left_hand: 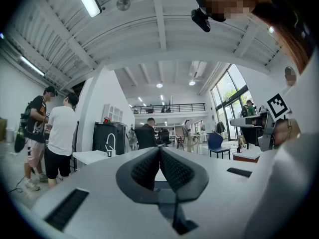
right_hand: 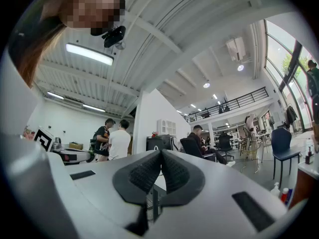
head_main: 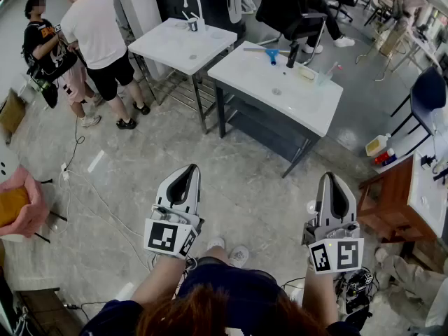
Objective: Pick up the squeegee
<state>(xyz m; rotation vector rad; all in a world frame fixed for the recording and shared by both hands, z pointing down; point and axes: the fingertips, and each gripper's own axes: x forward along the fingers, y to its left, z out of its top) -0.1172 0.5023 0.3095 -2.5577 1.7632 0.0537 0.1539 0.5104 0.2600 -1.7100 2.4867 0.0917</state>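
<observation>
The squeegee (head_main: 269, 53), with a blue handle and a grey blade, lies on the far side of the right white sink counter (head_main: 280, 93), next to a black faucet (head_main: 292, 54). Both grippers are held level over the floor, well short of that counter. My left gripper (head_main: 188, 170) has its jaws shut with nothing between them, and in the left gripper view the left gripper (left_hand: 160, 151) shows its pads touching. My right gripper (head_main: 333, 179) is likewise shut and empty, and the right gripper (right_hand: 161, 154) has its pads pressed together. Neither gripper view shows the squeegee.
A second white sink counter (head_main: 178, 47) with a white faucet stands to the left. Two people (head_main: 98, 33) stand at the back left and one sits in a black chair (head_main: 290, 9). A wooden cabinet (head_main: 392, 201), bottles (head_main: 379, 149) and a blue chair (head_main: 427, 93) are at the right. Cables (head_main: 105, 208) cross the floor.
</observation>
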